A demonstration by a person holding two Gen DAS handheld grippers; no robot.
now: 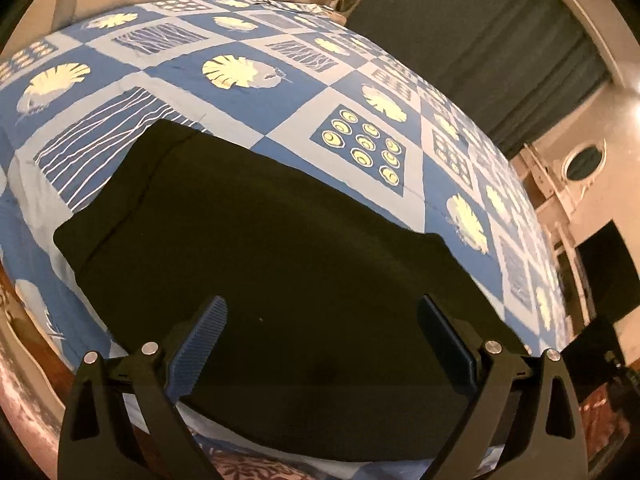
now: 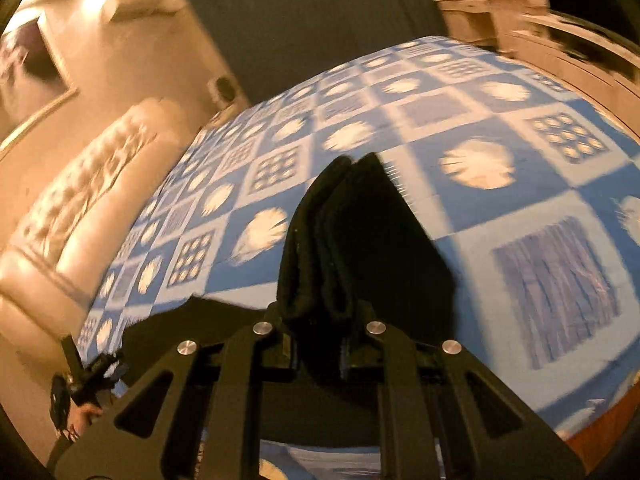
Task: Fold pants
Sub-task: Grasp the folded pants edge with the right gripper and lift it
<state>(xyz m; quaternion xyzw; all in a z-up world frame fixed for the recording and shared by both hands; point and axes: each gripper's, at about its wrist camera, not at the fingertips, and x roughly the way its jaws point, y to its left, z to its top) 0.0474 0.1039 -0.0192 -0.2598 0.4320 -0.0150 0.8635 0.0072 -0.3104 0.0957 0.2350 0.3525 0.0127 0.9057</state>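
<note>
The black pants (image 1: 260, 240) lie spread flat on the blue patterned bedspread (image 1: 248, 112) in the left wrist view. My left gripper (image 1: 320, 320) is open and empty, hovering just above the near part of the pants. In the right wrist view my right gripper (image 2: 320, 320) is shut on a bunched, folded end of the pants (image 2: 352, 232), lifted above the bedspread (image 2: 500, 208). The rest of the pants trails down to the lower left. My left gripper also shows in the right wrist view (image 2: 86, 380), at the lower left edge.
A cream tufted headboard (image 2: 80, 208) runs along the bed's left side. Dark curtains (image 1: 500, 40) hang behind the bed. Cream furniture with an oval mirror (image 1: 584, 160) stands at the right. The bed's near edge and a patterned floor (image 1: 24, 392) lie below.
</note>
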